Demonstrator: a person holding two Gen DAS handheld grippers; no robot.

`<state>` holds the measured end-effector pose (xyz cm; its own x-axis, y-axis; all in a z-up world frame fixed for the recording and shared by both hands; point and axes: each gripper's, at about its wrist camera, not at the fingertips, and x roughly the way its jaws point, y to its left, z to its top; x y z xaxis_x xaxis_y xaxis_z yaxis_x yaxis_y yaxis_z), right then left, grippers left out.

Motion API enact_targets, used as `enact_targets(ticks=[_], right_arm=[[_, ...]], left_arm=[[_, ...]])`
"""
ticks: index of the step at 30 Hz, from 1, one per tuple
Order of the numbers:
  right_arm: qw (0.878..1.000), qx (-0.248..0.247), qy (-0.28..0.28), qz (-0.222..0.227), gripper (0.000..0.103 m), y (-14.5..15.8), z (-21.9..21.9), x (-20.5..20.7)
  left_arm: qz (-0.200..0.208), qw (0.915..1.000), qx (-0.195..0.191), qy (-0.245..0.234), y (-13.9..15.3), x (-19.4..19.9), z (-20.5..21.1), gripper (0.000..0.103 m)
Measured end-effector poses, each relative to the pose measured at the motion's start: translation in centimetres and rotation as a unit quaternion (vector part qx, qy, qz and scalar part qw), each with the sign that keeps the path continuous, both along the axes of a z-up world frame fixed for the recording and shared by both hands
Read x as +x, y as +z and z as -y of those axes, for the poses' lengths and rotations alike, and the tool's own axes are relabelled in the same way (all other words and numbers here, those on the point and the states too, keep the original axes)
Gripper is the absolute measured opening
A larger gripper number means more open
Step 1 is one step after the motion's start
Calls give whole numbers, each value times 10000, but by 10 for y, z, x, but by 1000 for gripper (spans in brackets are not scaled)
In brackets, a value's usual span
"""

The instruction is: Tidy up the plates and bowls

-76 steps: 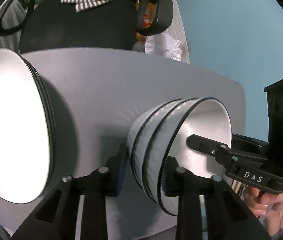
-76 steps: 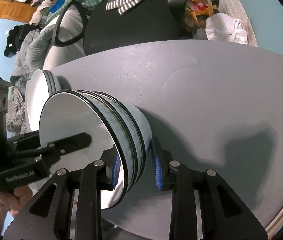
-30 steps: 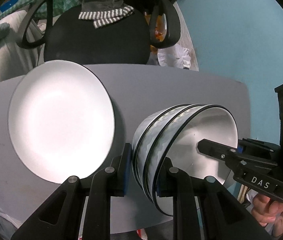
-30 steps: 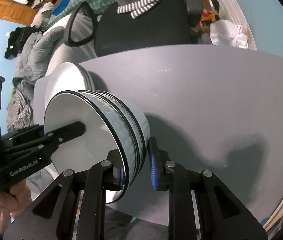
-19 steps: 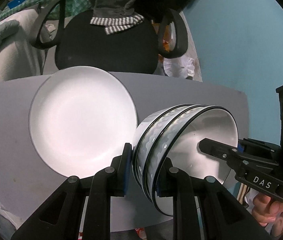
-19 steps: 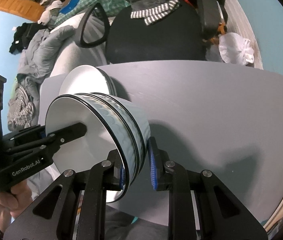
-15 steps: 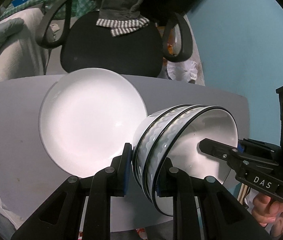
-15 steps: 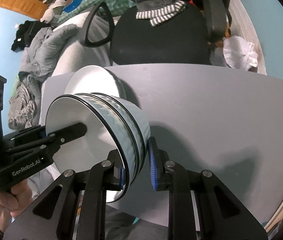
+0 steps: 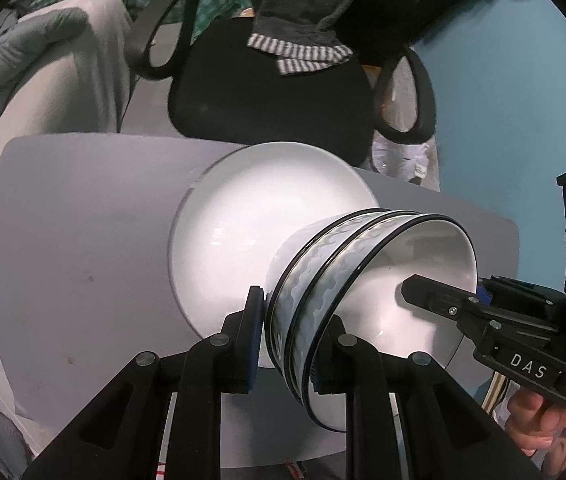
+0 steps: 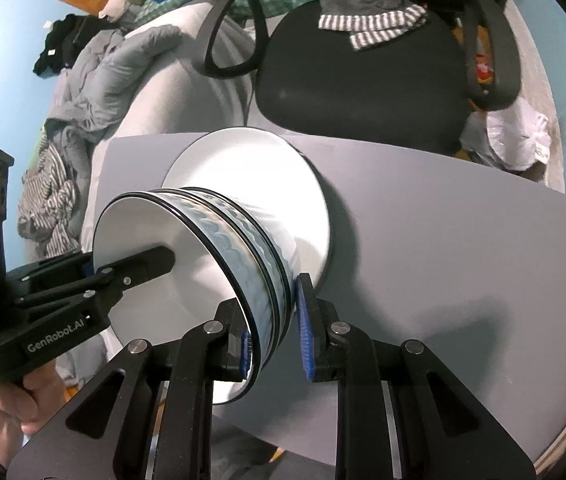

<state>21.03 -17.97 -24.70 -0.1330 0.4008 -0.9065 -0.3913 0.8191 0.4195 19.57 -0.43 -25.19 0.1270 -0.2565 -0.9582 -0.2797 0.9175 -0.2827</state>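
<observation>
Both grippers clamped the stacked bowls (image 9: 367, 280) by opposite rims: left gripper (image 9: 287, 344) on the near-left wall, right gripper (image 10: 273, 332) on the near-right. The stack hung tilted over the white plates (image 9: 255, 232) on the grey table (image 9: 75, 248). Judged step: carrying bowls onto the plates. Next: level, lower, centre, then release.

Beyond my desk (image 9: 83, 248) I see a black office chair (image 10: 359, 80) with a grey striped-hem garment (image 10: 367, 12) draped over its back. Left of it, a rumpled grey duvet (image 10: 115, 60) on a bed. White plastic bag (image 10: 519, 140) against the blue wall (image 9: 503, 100).
</observation>
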Motion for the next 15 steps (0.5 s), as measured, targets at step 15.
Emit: enact_targets(ticks=[15], right_arm=[[9995, -229, 166, -158, 20, -21, -38, 12]], left_arm=[[-158, 9996, -155, 157, -24, 12, -33, 19]])
